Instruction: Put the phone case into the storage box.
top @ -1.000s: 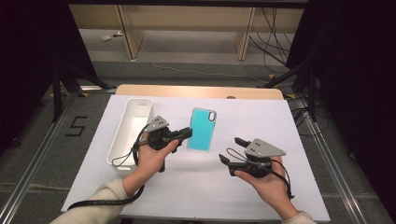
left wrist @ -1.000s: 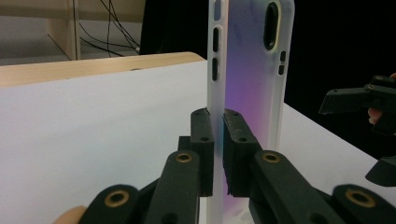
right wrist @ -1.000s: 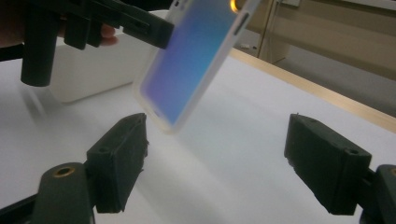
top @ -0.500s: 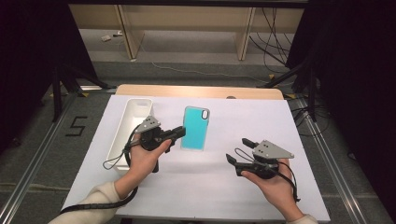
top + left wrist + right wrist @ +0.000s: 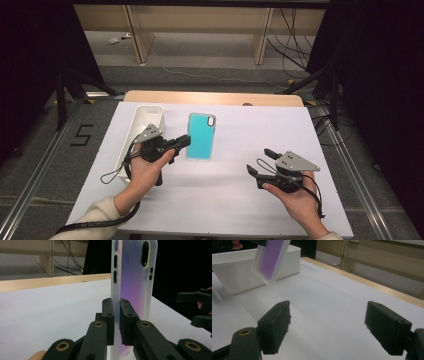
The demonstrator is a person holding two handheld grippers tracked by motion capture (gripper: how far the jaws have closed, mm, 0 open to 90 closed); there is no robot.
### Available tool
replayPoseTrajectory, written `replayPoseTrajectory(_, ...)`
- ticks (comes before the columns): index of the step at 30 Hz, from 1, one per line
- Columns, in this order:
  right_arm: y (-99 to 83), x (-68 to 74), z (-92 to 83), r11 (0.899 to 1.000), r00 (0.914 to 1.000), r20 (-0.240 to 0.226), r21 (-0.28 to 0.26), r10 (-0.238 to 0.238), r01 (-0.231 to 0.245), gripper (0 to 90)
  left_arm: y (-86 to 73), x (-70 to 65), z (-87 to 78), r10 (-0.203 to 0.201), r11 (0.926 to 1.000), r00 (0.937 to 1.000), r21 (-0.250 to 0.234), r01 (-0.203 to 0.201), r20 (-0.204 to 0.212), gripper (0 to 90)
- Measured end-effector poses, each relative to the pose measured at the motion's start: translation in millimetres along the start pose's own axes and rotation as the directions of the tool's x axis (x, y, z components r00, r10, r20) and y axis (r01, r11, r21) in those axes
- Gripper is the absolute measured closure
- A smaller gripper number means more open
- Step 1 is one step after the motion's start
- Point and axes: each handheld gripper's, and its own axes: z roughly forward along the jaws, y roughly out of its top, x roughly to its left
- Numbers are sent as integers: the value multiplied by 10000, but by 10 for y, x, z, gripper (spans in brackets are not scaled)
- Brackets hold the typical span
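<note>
the left gripper (image 5: pixel 184 142) is clamping its jaws on the long edge of the phone case (image 5: pixel 201 136), pads pressing on both faces of the thin wall in the left gripper view. the case is hanging clear of the white sheet (image 5: pixel 225 200), its teal face showing from above, and it is sitting just right of the white bin (image 5: pixel 150 116), near the bin's far end. the right gripper (image 5: pixel 260 162) is resting in the person's right hand (image 5: pixel 300 202), well apart from the case, with its jaws standing wide and nothing between them.
</note>
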Motion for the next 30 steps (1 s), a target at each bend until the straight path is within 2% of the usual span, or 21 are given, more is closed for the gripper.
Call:
replayPoseTrajectory(1, -4, -9, 5, 9998, 9999, 123, -186, -100, 102, 217, 4, 1, -6, -10, 10000, 10000, -7, 10, -20, 837)
replayPoseTrajectory(3, -7, -4, -7, 9999, 10000, 10, -99, 58, -58, 215, 10, 0, -18, -10, 10000, 10000, -18, 10, -31, 837)
replayPoseTrajectory(4, -8, -19, -10, 9998, 9999, 123, -161, -93, 95, 214, 12, -1, -21, -1, 10000, 10000, -39, 1, -22, 837)
replayPoseTrajectory(9, -24, -26, -15, 9999, 9998, 199, -141, -87, 90, 209, 19, 5, -49, 60, 9999, 10000, -81, -61, -55, 837)
replayPoseTrajectory(12, -36, -13, -9, 9999, 9998, 166, -89, 101, -100, 207, 21, 11, -65, 40, 9999, 10000, -114, -40, -67, 837)
replayPoseTrajectory(13, -37, -24, -5, 9998, 9997, 223, -186, -55, 59, 206, 21, 11, -69, 18, 9999, 10000, -128, -19, -85, 837)
replayPoseTrajectory(14, -40, -15, -9, 9999, 9998, 155, -92, 103, -101, 205, 22, 14, -75, 64, 9999, 9999, -119, -65, -78, 837)
replayPoseTrajectory(16, -42, -29, -12, 9997, 9996, 262, -213, -93, 99, 205, 24, 21, -87, 155, 9998, 9998, -108, -157, -134, 837)
replayPoseTrajectory(24, -51, -24, -32, 9996, 9996, 218, -196, 205, -201, 201, 36, 40, -126, 107, 9998, 9998, -137, -110, -195, 837)
replayPoseTrajectory(26, -54, -36, -23, 9995, 9995, 324, -317, 2, 8, 201, 36, 45, -130, 124, 9998, 9998, -150, -126, -167, 837)
replayPoseTrajectory(30, -60, -40, -14, 9996, 9998, 213, -299, -13, 20, 203, 30, 57, -141, 82, 9998, 9998, -162, -85, -198, 837)
